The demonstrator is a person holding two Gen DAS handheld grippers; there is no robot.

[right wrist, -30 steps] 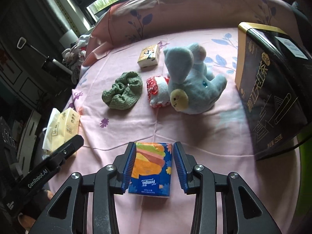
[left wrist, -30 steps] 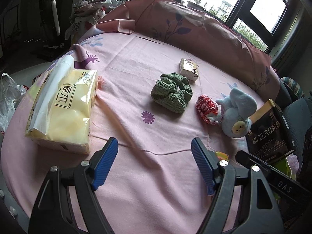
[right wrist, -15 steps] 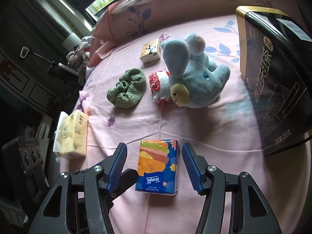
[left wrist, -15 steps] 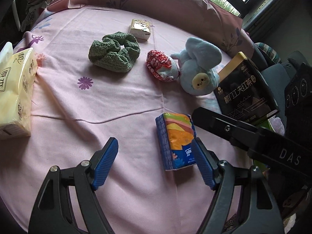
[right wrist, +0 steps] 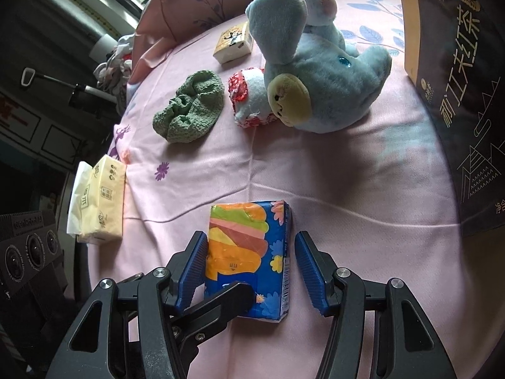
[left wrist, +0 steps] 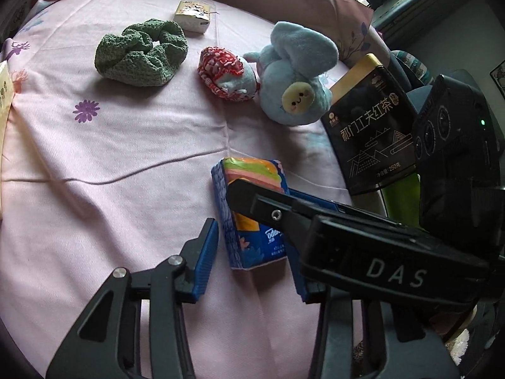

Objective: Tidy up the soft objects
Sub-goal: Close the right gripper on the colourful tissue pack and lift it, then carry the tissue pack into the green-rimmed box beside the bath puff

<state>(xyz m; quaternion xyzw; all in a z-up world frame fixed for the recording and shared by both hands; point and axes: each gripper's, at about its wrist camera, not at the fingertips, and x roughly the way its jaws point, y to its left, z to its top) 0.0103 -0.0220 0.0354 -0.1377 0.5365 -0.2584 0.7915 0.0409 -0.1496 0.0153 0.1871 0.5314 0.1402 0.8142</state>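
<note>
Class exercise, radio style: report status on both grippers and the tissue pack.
Left gripper closing around tissue pack, pads not pressing. Right gripper open, straddling same pack. Pack flat on pink sheet. Grippers crossing over it.

Black tea tin [left wrist: 371, 126] on pink sheet [left wrist: 126, 158].

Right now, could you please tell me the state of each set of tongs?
Left tongs: just closing around the tissue pack, pads not touching.
Right tongs: open, straddling the pack, not gripping.
</note>
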